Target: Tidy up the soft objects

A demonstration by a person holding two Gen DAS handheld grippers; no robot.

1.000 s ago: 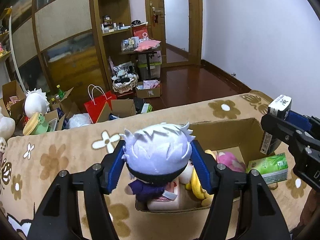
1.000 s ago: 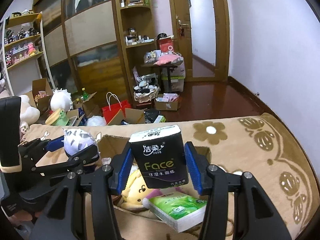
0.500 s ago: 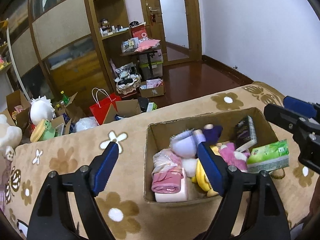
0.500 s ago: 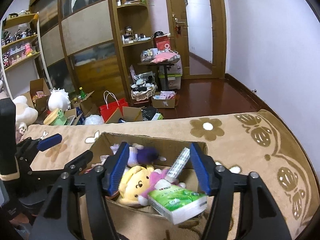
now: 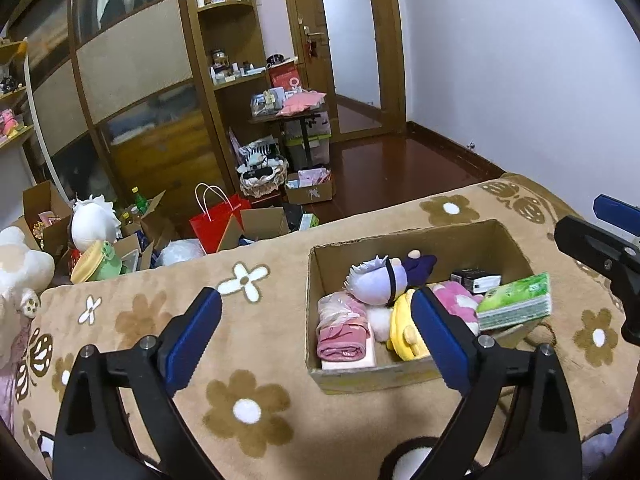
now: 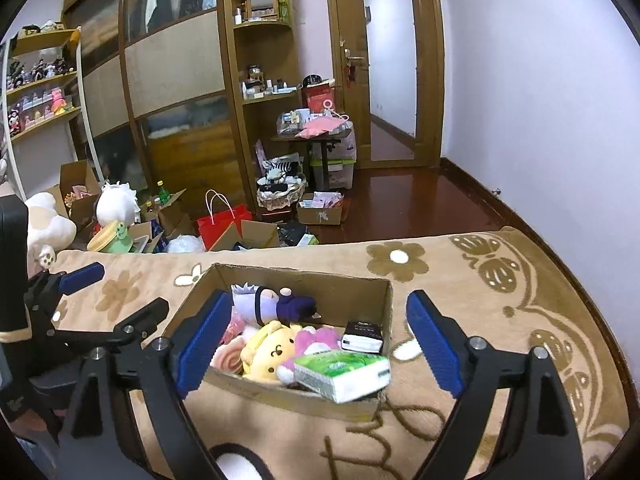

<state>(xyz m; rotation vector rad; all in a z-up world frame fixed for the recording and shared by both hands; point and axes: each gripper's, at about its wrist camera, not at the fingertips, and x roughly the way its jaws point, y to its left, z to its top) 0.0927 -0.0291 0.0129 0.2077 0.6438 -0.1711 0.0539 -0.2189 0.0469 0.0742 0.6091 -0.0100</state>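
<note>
From my left tongs (image 5: 316, 332) I see both blue pads spread wide with nothing between them. The cardboard box (image 5: 416, 236) sits on the brown flower blanket (image 5: 248, 404), just past my right pad and a bit off to that side. My right pad covers part of the yellow plush (image 5: 402, 330) in the box. The white-haired doll (image 5: 374, 280) lies on its side in the middle of the box, ahead of that pad. A pink bundle (image 5: 344, 330) lies in the near corner of the box, between my two pads. The black tissue pack (image 5: 476, 280) lies flat at the far right, and the green tissue pack (image 5: 516, 300) rests tilted over the right rim. My right tongs (image 5: 600, 232) poke in from the right edge, near that rim.

From my right tongs (image 6: 316, 340) I see both pads wide apart too, holding nothing. The box (image 6: 304, 278) sits right between them. The doll (image 6: 264, 304) lies at the back, the yellow plush (image 6: 272, 354) in front of it, a pink plush (image 6: 316, 338) beside it. The black pack (image 6: 362, 336) leans on the right wall. The green pack (image 6: 344, 374) sticks out over the near rim, closest to me. My left tongs (image 6: 116, 292) hang open off to the left.
</note>
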